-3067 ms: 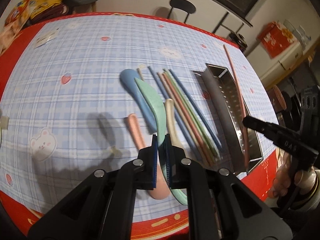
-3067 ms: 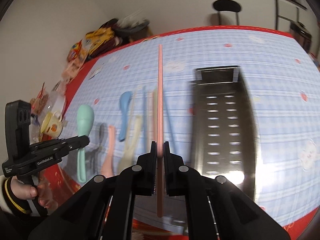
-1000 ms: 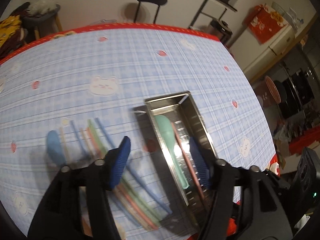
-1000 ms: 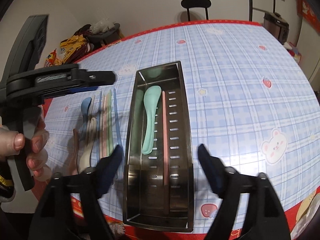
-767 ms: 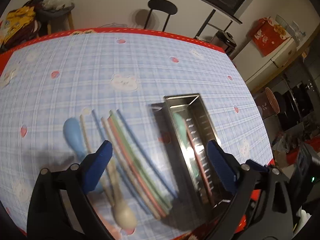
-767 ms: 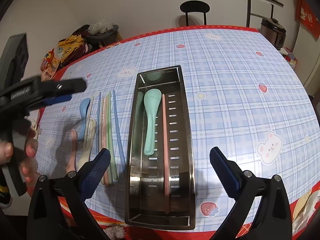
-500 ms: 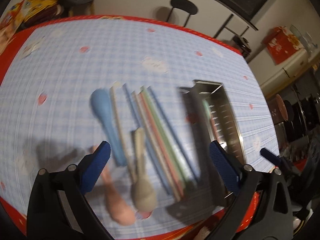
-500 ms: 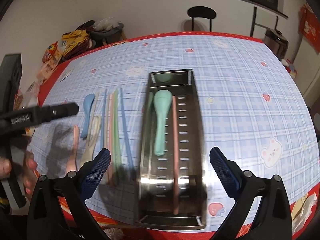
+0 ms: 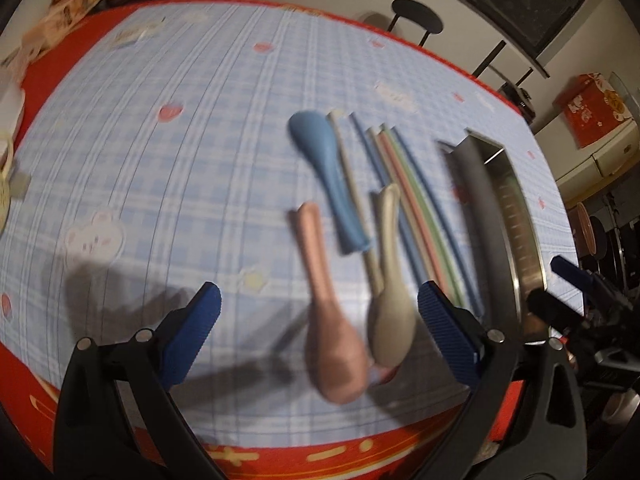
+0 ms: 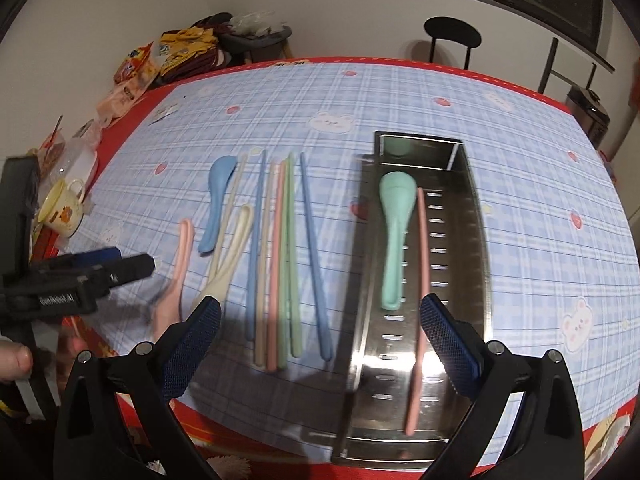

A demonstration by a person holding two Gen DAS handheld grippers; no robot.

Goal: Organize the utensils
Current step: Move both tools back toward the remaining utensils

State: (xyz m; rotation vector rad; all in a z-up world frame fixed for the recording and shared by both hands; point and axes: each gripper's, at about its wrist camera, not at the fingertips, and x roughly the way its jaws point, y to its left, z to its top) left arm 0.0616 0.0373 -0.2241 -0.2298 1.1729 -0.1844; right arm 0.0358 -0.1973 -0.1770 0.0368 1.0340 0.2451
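A steel utensil tray (image 10: pixel 472 240) lies on the checked tablecloth with a green spoon (image 10: pixel 394 232) and a pink chopstick (image 10: pixel 420 300) inside. Left of it lie a blue spoon (image 10: pixel 218 196), a beige spoon (image 10: pixel 234 248), a pink spoon (image 10: pixel 176 276) and several coloured chopsticks (image 10: pixel 280 256). My left gripper (image 9: pixel 318 336) is open and empty above the bowls of the pink spoon (image 9: pixel 332 320) and beige spoon (image 9: pixel 390 300). My right gripper (image 10: pixel 320 340) is open and empty over the chopsticks and the tray's near end. The left gripper's fingers (image 10: pixel 120 268) show at the far left there.
A cup (image 10: pixel 64 208), snack bags (image 10: pixel 136 68) and clutter sit along the table's far left edge. A black stool (image 10: pixel 452 36) stands behind the table. The red table border (image 9: pixel 280 456) runs close under the left gripper. A hand (image 10: pixel 12 360) holds the left gripper.
The green spoon and pink chopstick were carried to the tray and released. Both grippers opened wide. The left gripper swung left from the tray to above the spoons; the right drifted left.
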